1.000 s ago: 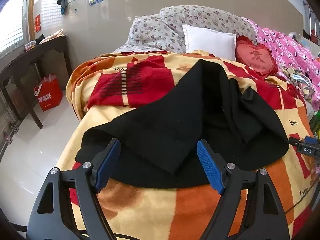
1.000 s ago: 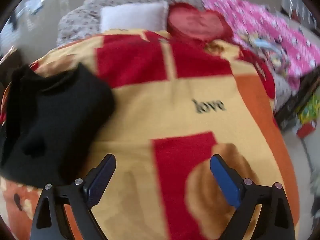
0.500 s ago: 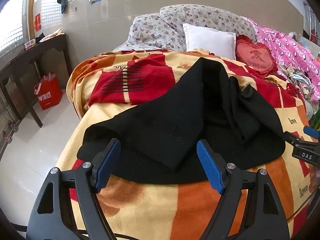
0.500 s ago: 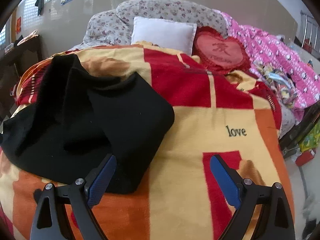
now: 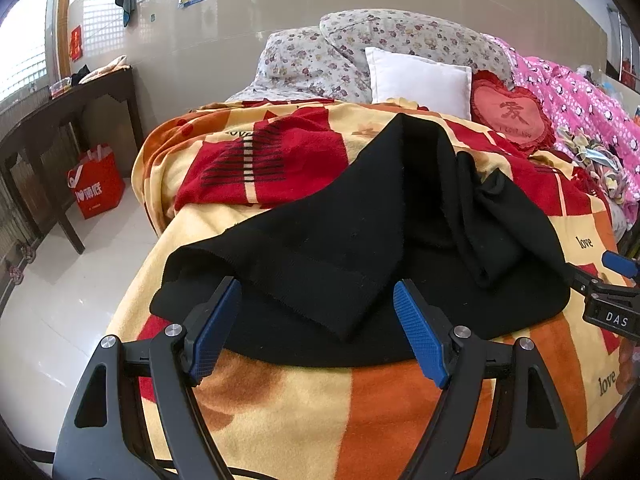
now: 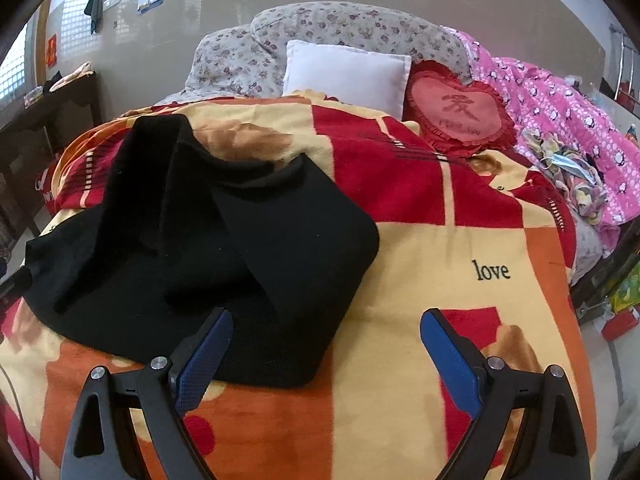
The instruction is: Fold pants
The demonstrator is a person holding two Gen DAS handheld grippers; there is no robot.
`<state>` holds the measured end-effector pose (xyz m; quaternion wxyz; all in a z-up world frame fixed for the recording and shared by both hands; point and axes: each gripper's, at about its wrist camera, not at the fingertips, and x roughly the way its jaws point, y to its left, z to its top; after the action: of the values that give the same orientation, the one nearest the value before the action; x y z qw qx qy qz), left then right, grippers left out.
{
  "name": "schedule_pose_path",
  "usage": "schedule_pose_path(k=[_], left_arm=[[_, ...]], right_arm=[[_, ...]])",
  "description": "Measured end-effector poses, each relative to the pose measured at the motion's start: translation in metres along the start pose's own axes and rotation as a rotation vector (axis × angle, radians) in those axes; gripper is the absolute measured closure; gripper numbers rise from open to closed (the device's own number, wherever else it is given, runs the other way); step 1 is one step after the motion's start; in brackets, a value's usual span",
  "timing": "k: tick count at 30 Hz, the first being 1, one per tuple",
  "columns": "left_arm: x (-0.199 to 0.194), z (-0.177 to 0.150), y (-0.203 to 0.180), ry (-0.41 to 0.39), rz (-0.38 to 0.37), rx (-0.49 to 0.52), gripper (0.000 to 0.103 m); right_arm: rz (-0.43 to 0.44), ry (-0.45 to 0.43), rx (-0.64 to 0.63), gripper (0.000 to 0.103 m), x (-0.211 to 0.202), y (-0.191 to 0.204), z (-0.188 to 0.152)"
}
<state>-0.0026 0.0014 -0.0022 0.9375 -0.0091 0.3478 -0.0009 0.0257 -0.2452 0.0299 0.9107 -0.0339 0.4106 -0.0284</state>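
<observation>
Black pants [image 5: 360,240] lie crumpled on the orange, red and yellow blanket [image 5: 320,412] at the near end of the bed. My left gripper [image 5: 318,330] is open and empty, just in front of the pants' near edge, with a folded flap between its fingers' line of sight. In the right wrist view the pants [image 6: 200,248] lie left of centre. My right gripper [image 6: 326,356] is open and empty, near the pants' right near corner. The right gripper also shows at the right edge of the left wrist view [image 5: 612,296].
Floral pillows [image 5: 360,48], a white cushion [image 5: 416,80] and a red heart cushion [image 5: 510,114] sit at the bed's head. A pink quilt [image 6: 560,120] lies along the right side. A dark wooden table [image 5: 48,128] and red bag [image 5: 96,184] stand left, on the tiled floor.
My right gripper has swung left toward the pants, which now fill more of its view. My left gripper has hardly moved; the pants are unchanged.
</observation>
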Motion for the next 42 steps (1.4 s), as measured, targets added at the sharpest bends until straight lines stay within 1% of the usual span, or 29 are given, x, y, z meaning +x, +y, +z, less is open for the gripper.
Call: schedule_pose_path(k=[11, 19, 25, 27, 30, 37, 40, 42], left_arm=[[0.004, -0.001, 0.009, 0.005, 0.016, -0.017, 0.024], [0.007, -0.003, 0.018, 0.009, 0.024, -0.026, 0.024], [0.007, -0.004, 0.023, 0.007, 0.035, -0.029, 0.024], [0.007, -0.005, 0.026, 0.005, 0.038, -0.033, 0.024], [0.007, -0.005, 0.032, 0.008, 0.042, -0.045, 0.024], [0.008, -0.008, 0.043, 0.012, 0.059, -0.056, 0.024], [0.007, -0.009, 0.047, 0.013, 0.066, -0.058, 0.024], [0.007, -0.009, 0.052, 0.014, 0.07, -0.063, 0.024]], right_arm=[[0.043, 0.002, -0.036, 0.009, 0.003, 0.02, 0.005], [0.127, 0.034, -0.045, 0.009, 0.007, 0.033, 0.008], [0.176, 0.011, -0.066, 0.01, 0.002, 0.046, 0.012], [0.194, 0.019, -0.078, 0.01, 0.003, 0.052, 0.014], [0.195, 0.041, -0.108, 0.01, 0.005, 0.062, 0.015], [0.208, 0.06, -0.123, 0.01, 0.007, 0.074, 0.018], [0.236, 0.058, -0.146, 0.014, 0.006, 0.083, 0.019], [0.257, 0.061, -0.163, 0.014, 0.005, 0.091, 0.02]])
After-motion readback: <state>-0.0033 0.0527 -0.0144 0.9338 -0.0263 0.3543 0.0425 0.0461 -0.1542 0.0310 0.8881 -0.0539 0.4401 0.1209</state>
